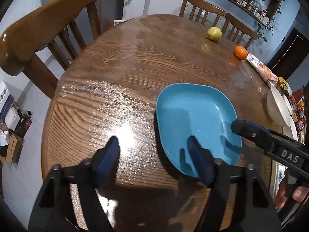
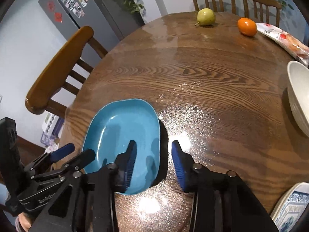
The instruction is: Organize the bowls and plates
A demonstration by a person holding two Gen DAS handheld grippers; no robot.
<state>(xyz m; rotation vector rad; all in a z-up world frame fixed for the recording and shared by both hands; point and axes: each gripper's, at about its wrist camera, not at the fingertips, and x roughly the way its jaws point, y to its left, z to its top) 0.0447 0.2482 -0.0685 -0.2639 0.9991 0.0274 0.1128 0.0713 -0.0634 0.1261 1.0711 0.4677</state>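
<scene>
A teal plate (image 1: 193, 116) (image 2: 123, 135) with rounded corners lies on the round wooden table (image 1: 115, 67) (image 2: 212, 77). My left gripper (image 1: 154, 148) straddles its near-left rim, one finger over bare wood and the other over the plate's hollow, and the pads stand clear of the rim. My right gripper (image 2: 154, 154) straddles the opposite rim with a visible gap on both sides. One of the right gripper's fingers (image 1: 243, 128) shows over the plate's right edge. A stack of white bowls (image 1: 276, 106) (image 2: 299, 96) sits at the table's right edge.
A pear (image 1: 214, 33) (image 2: 206, 16), an orange (image 1: 240, 52) (image 2: 247, 26) and a snack packet (image 1: 262, 69) (image 2: 285, 38) lie at the far side. A blue-patterned white plate (image 2: 293, 203) sits near right. Wooden chairs (image 1: 48, 29) (image 2: 58, 67) ring the table.
</scene>
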